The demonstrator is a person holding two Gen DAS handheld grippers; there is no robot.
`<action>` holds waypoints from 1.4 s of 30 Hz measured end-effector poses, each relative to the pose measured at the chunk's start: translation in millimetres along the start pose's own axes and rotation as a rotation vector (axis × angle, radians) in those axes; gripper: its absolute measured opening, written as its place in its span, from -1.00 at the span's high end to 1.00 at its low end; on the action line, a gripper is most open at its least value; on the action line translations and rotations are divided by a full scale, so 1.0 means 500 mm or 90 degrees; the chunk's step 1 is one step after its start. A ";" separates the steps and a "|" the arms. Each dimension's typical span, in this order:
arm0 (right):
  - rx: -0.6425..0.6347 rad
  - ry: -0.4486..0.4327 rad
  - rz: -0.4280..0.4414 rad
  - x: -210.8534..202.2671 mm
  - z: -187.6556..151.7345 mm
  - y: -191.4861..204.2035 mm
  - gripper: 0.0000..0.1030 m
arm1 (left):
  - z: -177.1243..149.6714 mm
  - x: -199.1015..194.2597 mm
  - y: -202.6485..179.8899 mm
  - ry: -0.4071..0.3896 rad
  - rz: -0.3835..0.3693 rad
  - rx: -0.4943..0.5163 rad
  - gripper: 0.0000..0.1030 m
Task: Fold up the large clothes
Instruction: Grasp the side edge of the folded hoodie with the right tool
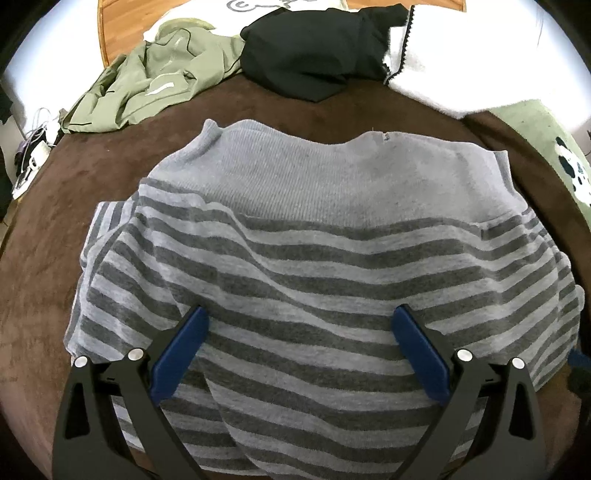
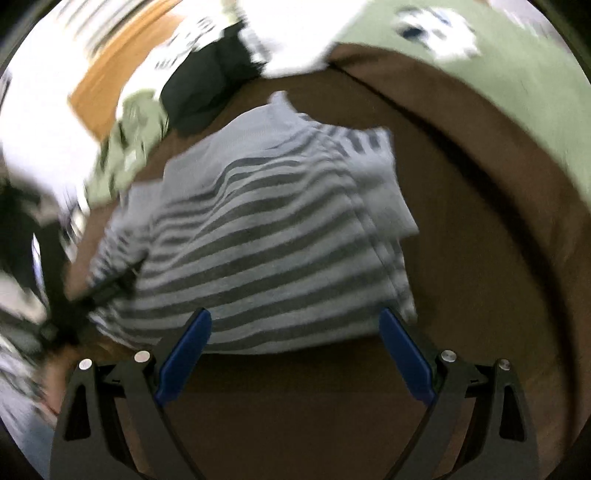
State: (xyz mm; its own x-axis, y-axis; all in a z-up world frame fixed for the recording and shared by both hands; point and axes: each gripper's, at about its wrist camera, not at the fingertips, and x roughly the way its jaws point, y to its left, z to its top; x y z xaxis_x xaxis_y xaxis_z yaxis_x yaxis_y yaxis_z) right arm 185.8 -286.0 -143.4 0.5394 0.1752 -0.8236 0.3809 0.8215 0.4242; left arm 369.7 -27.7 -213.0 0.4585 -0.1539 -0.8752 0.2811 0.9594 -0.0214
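I can read no words, brands or numbers anywhere in my two views. The grey marking on the white fabric [image 1: 255, 4] at the top is cut off and illegible.

The sweater [image 1: 314, 258] is light grey across its upper part and banded below in dark grey and light grey stripes — the same bands show, blurred, in the right wrist view [image 2: 266, 236]. It lies on a dark brown bed cover [image 1: 74, 229]. Beyond it sit an olive-green jacket [image 1: 155, 81] and a black garment [image 1: 314, 55]. Both claws carry blue pads [image 1: 181, 354] on black frames — left claw [image 1: 299, 350], right claw [image 2: 295, 350].
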 end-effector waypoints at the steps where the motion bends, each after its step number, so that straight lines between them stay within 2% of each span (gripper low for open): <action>1: 0.011 -0.005 0.012 -0.002 -0.003 -0.005 -0.76 | -0.002 0.000 -0.002 -0.004 0.005 -0.001 -0.89; 4: 0.030 -0.013 0.047 0.000 -0.012 -0.020 -0.73 | -0.009 0.001 -0.002 -0.013 0.011 -0.012 -0.89; 6: 0.094 -0.020 0.107 0.007 -0.016 -0.047 -0.71 | -0.011 0.001 -0.001 -0.015 0.013 -0.021 -0.89; 9: 0.175 -0.030 0.168 0.026 -0.014 -0.083 -0.62 | -0.011 0.002 -0.002 -0.014 0.015 -0.024 -0.89; 13: 0.269 -0.056 0.230 0.047 -0.012 -0.121 -0.60 | -0.010 0.002 -0.002 -0.009 0.016 -0.025 -0.89; 17: 0.336 -0.076 0.239 0.042 -0.015 -0.131 -0.58 | -0.009 0.004 0.000 -0.005 0.014 -0.024 -0.89; 21: 0.352 -0.088 0.200 0.015 -0.053 -0.127 -0.58 | -0.008 0.004 0.000 -0.003 0.014 -0.024 -0.89; 24: 0.371 -0.095 0.192 0.019 -0.067 -0.147 -0.53 | -0.008 0.005 0.001 -0.002 0.014 -0.024 -0.89; 33: 0.386 -0.139 0.195 0.067 -0.003 -0.140 -0.56 | -0.005 0.007 -0.001 0.007 0.010 -0.020 -0.89; 35: 0.382 -0.136 0.190 0.082 0.015 -0.133 -0.12 | -0.005 0.007 -0.002 0.011 0.009 -0.018 -0.89; 36: 0.390 -0.123 0.201 0.099 0.023 -0.134 0.36 | -0.004 0.008 -0.001 0.015 0.008 -0.018 -0.89; 39: 0.409 -0.117 0.220 0.112 0.025 -0.141 0.46 | -0.001 0.008 -0.003 0.025 0.009 -0.016 -0.89; 42: 0.374 -0.125 0.211 0.093 0.026 -0.126 0.52 | 0.008 0.001 -0.003 0.038 0.011 -0.018 -0.89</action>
State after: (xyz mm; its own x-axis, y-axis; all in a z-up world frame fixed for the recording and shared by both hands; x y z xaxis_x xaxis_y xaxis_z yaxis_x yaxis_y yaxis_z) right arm 196.6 -336.9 -203.7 0.8021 0.2187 -0.5558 0.4856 0.3030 0.8200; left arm 373.0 -29.9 -211.5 0.4122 -0.1237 -0.9027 0.2489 0.9683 -0.0191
